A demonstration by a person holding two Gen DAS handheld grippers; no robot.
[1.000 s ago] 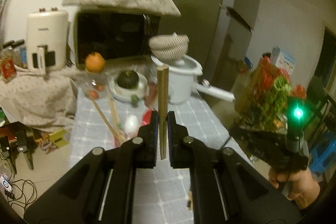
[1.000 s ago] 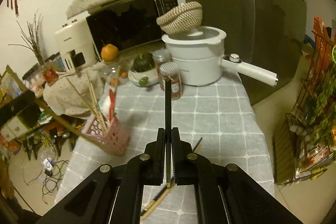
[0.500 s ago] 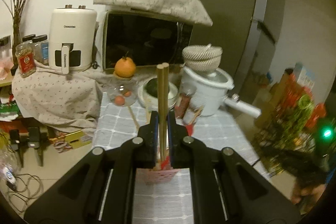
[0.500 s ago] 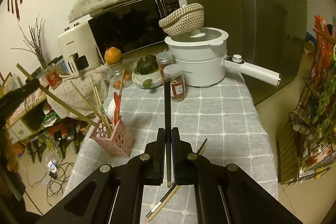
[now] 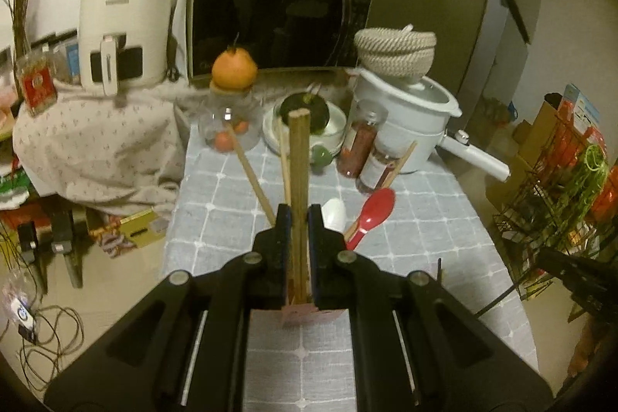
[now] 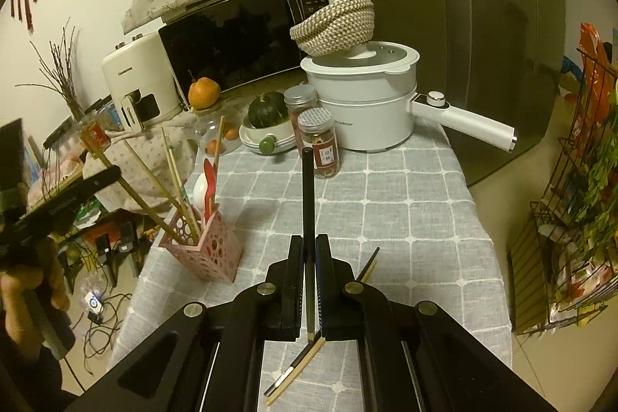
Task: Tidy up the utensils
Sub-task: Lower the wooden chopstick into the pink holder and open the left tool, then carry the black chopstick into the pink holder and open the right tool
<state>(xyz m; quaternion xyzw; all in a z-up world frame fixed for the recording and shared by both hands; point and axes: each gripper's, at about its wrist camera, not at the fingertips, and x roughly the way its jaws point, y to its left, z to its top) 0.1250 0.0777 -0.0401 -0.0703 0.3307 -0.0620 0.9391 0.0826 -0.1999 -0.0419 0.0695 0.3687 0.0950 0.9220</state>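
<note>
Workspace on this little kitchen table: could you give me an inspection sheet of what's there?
Surface: grey checked tablecloth.
Job's things: pink holder with chopsticks and a red spoon; loose chopsticks on the cloth.
Clutter: white pot, spice jars, squash bowl.
Grippers: left gripper shut on wooden chopsticks; right gripper shut on a black chopstick.
Cables: on the floor.
Surroundings: microwave, fridge.

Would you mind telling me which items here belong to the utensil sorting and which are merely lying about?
Part of the job:
- wooden chopsticks in the left gripper
- dark chopstick in the right gripper
- pink holder
- red spoon
- loose chopsticks on the table

Lying about:
- microwave
- white pot
- spice jars
- orange
- squash
</note>
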